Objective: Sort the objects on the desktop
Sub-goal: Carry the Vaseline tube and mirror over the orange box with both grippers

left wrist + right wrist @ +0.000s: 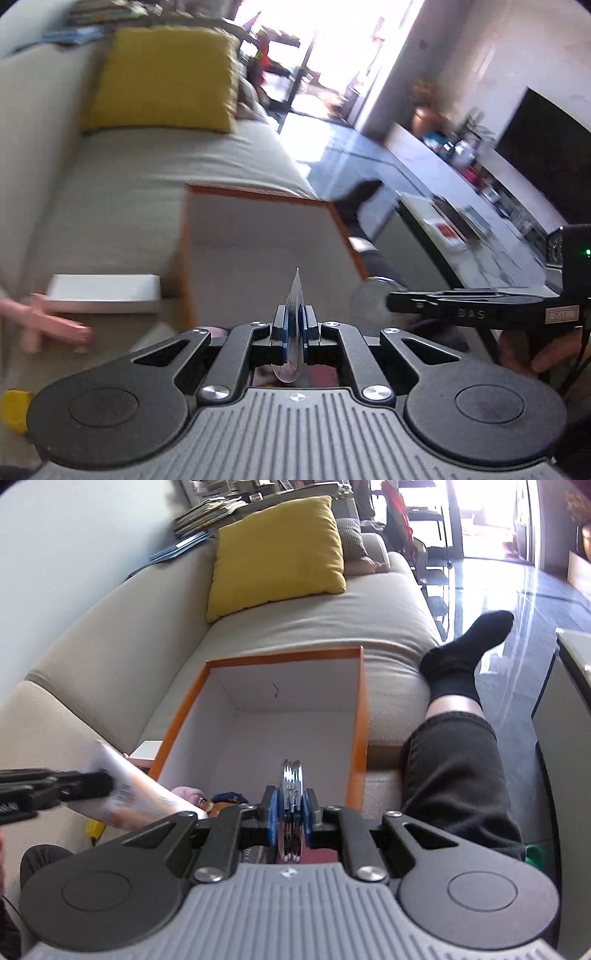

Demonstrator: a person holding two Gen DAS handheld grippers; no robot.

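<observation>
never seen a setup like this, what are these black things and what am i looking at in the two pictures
These are two handheld tongs, one in each of a person's hands, with a wide-angle camera on each looking forward along its two fingers. So one picture is the left tongs' view and the other the right's.

The left tongs are shut on a soft tube, seen edge-on there; the right view shows it from the side, white and orange. The right tongs are shut on a round metal object, seen edge-on.

Both hang over an orange box with a white inside, standing on a beige sofa. A few small things lie in its near end. A yellow cushion leans behind it, and the person's leg in a black sock lies beside it.
</observation>
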